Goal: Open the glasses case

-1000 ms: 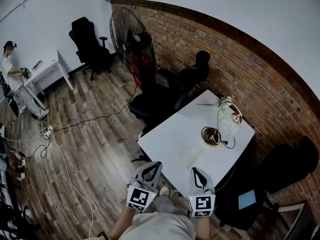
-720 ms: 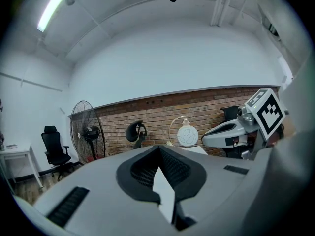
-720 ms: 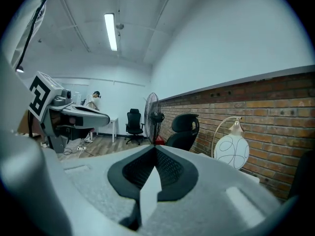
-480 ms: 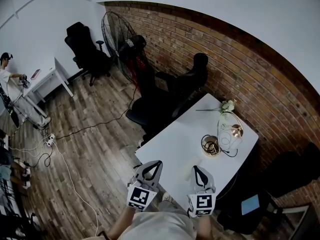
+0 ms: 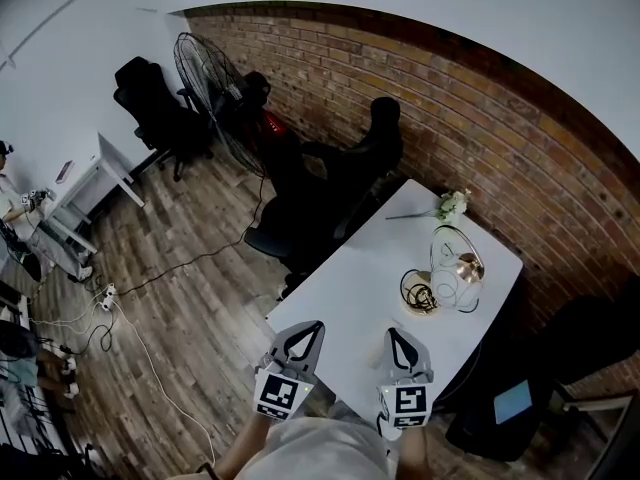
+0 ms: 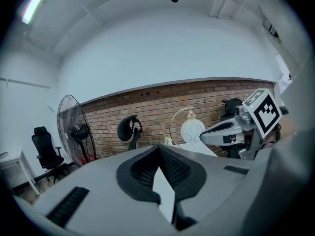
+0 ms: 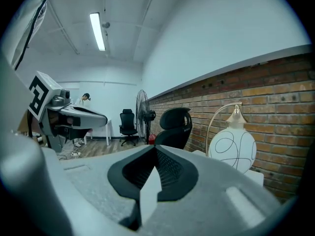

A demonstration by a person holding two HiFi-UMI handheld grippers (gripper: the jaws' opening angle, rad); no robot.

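White table [image 5: 365, 283]: wire lamp [image 5: 458, 266] at far end, no glasses case visible.
Left gripper [image 5: 303, 330]: jaws together, empty.
Right gripper [image 5: 396, 336]: likewise closed, empty — both probably held ready for approach.

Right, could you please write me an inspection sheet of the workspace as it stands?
Surface: white table, mostly bare.
Job's things: glasses case cannot be made out.
Clutter: lamp, bowl and flowers, towards the far end.
Grippers: left gripper and right gripper both shut, empty, at the table's near edge.
Cables: cord by the bowl; floor cable running from a power strip.
Surroundings: brick wall, fan, chairs, a person at a desk on the far left.
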